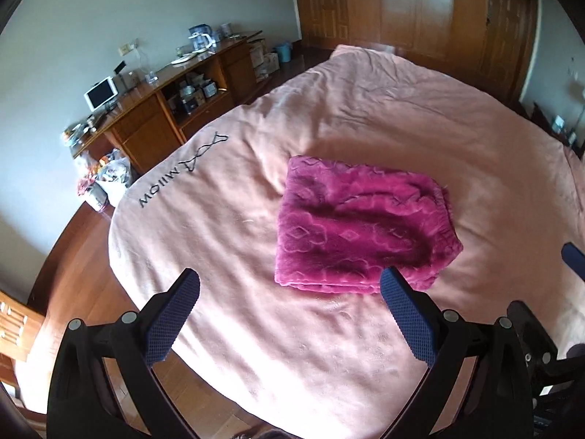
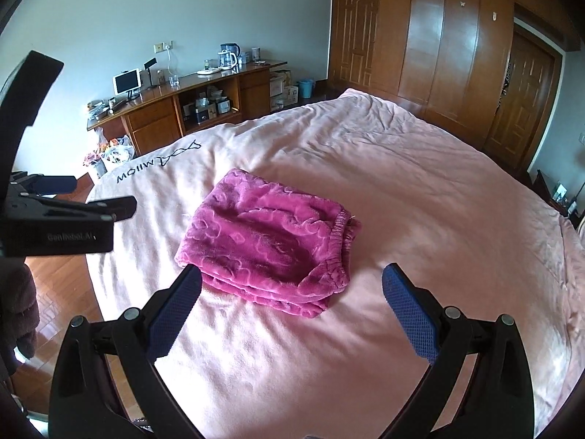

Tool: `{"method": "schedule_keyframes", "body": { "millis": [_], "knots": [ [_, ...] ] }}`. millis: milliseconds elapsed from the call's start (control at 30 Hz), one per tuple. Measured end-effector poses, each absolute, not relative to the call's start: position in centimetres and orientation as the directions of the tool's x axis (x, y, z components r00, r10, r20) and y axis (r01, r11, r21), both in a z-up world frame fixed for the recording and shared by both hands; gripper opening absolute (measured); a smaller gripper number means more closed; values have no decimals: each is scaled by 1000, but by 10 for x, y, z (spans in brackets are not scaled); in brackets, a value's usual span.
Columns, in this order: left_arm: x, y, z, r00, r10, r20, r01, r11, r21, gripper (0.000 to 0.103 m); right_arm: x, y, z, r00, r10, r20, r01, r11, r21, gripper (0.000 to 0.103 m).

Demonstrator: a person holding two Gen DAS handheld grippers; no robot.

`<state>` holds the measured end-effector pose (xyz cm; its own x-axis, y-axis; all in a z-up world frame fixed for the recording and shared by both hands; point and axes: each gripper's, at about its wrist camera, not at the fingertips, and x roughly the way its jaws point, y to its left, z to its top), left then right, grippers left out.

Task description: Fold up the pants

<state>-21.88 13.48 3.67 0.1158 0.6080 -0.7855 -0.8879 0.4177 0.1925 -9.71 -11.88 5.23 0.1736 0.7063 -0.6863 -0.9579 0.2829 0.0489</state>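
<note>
The magenta fleece pants (image 1: 362, 226) lie folded into a compact stack on the pink bed cover (image 1: 226, 241); they also show in the right wrist view (image 2: 267, 237), with the elastic waistband at the right side. My left gripper (image 1: 290, 281) is open and empty, held above the bed just in front of the stack's near edge. My right gripper (image 2: 292, 280) is open and empty, also just in front of the stack. The left gripper shows at the left edge of the right wrist view (image 2: 78, 194).
The pink bed cover (image 2: 420, 190) carries a black logo (image 2: 157, 168) near its left edge. A wooden desk (image 2: 175, 109) with a monitor and kettle stands along the far wall. Wooden wardrobes (image 2: 438, 44) stand behind the bed. Wood floor (image 2: 58, 281) lies to the left.
</note>
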Motion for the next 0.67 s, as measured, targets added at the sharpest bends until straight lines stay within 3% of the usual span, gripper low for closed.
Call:
{"method": "schedule_keyframes", "body": {
  "millis": [667],
  "knots": [
    [-222,153,21,122,598,-792,-864,458,212,98,-96,-117,35,191,664,-723,-941,334,58,100]
  ]
}}
